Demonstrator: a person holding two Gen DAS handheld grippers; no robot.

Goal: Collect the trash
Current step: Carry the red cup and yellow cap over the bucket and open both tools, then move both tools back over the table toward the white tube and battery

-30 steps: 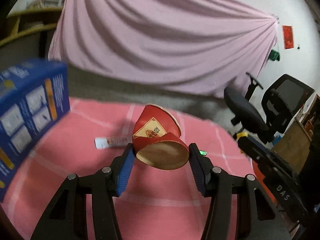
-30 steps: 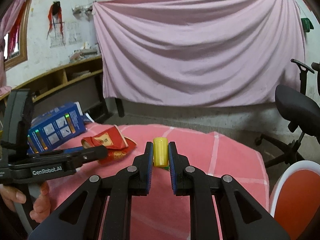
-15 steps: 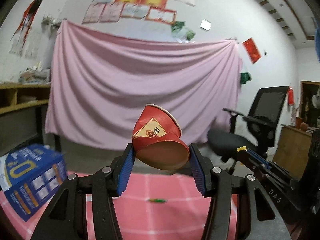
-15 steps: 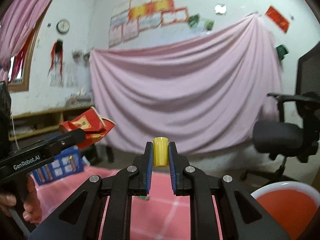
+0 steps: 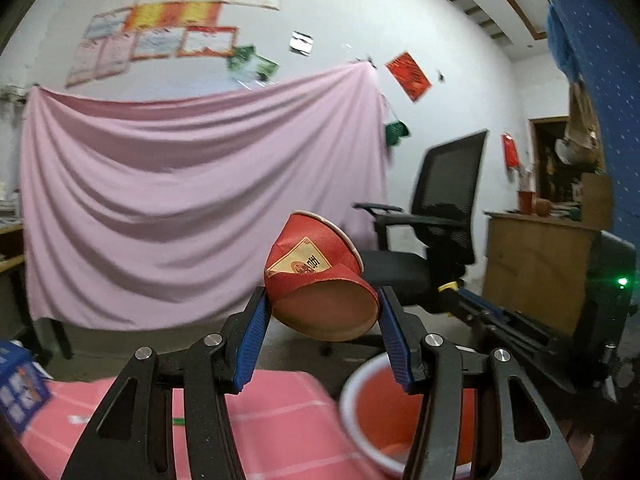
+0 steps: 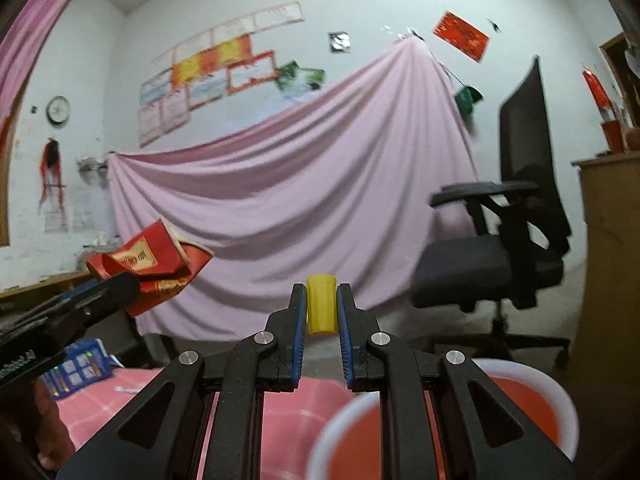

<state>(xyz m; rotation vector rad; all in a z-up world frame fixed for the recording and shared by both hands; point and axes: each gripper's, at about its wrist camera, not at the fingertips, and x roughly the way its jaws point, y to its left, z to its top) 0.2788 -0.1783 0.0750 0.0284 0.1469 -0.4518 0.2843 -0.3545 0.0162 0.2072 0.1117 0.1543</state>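
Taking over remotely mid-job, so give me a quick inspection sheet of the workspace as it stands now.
Surface: pink checked tablecloth below both grippers.
Job's things: crushed red paper cup; yellow cap; red bin with white rim, beside the table.
Clutter: blue box at the table's left; small green item on the cloth.
Grippers: left gripper clamps the cup; right gripper clamps the cap.
Cables: nothing seen.
Surroundings: pink drape, office chair, wall posters.

Crumpled paper cup [image 5: 316,276]; smooth yellow plastic cap [image 6: 320,309].
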